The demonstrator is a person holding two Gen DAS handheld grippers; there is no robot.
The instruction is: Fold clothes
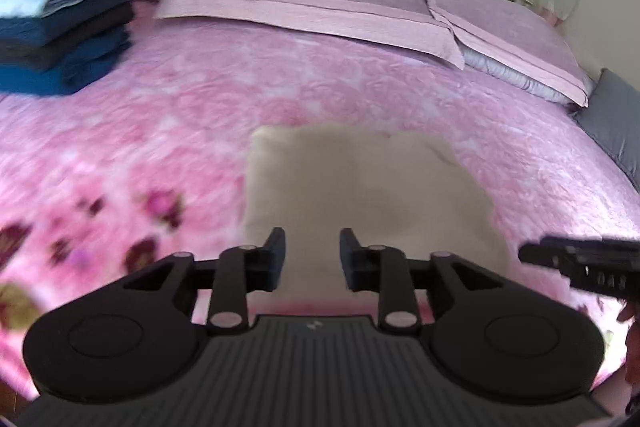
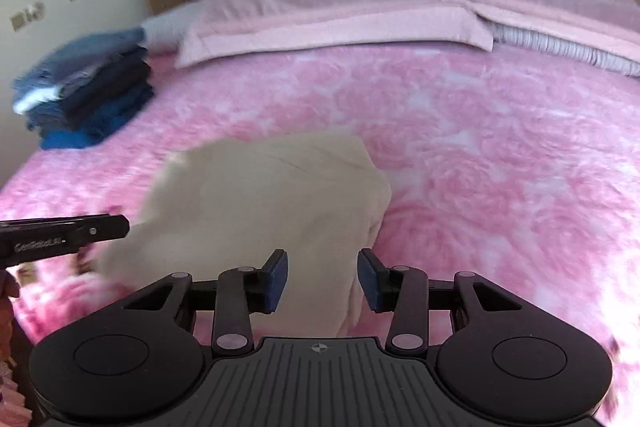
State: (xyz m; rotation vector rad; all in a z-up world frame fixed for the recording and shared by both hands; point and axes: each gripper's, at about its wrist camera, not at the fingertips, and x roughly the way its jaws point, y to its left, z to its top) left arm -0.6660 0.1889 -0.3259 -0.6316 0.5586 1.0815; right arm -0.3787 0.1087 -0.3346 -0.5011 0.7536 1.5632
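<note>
A folded cream garment [image 1: 360, 187] lies on the pink bedspread [image 1: 180, 107], a neat rectangle in the left wrist view. In the right wrist view the garment [image 2: 260, 203] shows a thick folded edge on its right side. My left gripper [image 1: 312, 259] is open, just short of the garment's near edge, holding nothing. My right gripper [image 2: 322, 281] is open at the garment's near right corner, with cloth seen between its pads but not pinched. Each gripper shows in the other's view, the right one [image 1: 580, 263] at the right and the left one [image 2: 64, 239] at the left.
A stack of folded blue and dark clothes [image 1: 60, 27] sits at the bed's far left, also in the right wrist view [image 2: 84, 95]. Two pink pillows [image 1: 320, 3] lie at the head of the bed. A grey cushion [image 1: 616, 123] is at the right edge. Wardrobe doors stand behind.
</note>
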